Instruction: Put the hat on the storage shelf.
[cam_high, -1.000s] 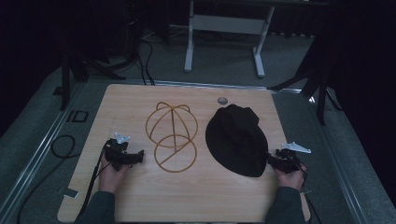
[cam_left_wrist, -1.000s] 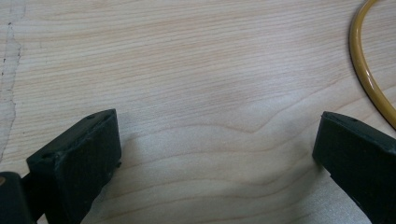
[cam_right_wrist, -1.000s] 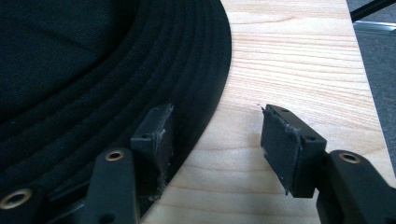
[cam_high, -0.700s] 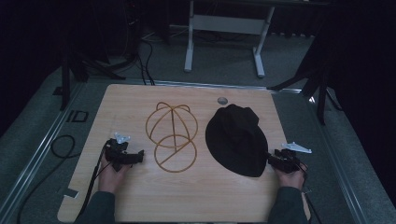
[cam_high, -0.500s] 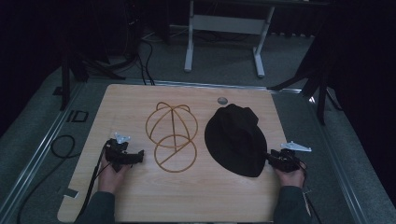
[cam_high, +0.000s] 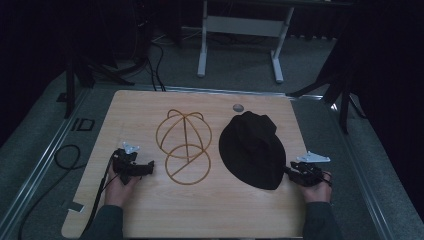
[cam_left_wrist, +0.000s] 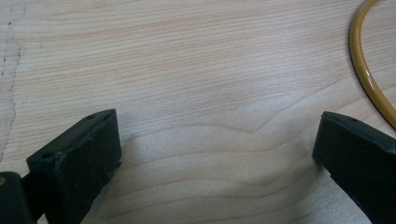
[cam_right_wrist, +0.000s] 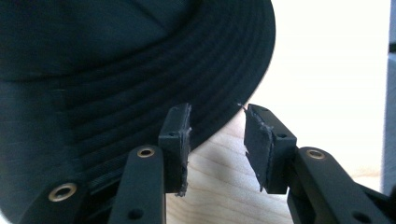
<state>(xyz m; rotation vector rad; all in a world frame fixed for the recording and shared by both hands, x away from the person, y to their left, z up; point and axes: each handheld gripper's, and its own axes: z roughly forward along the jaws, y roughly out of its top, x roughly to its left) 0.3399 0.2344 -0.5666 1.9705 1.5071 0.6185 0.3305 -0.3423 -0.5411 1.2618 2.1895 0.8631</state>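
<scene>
Fingers (cam_right_wrist: 176, 140) of right gripper (cam_high: 296, 173) sitting parted, released, straddling black fabric bucket hat (cam_high: 252, 148) brim, lower right; thin brim risking slipping out.

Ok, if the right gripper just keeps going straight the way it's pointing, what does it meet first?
The brim of the black hat. In the right gripper view the right gripper is open, with the brim edge right at its fingertips, between the two jaws. Whether it already touches is hard to tell; in the high view the gap looks closed.
</scene>
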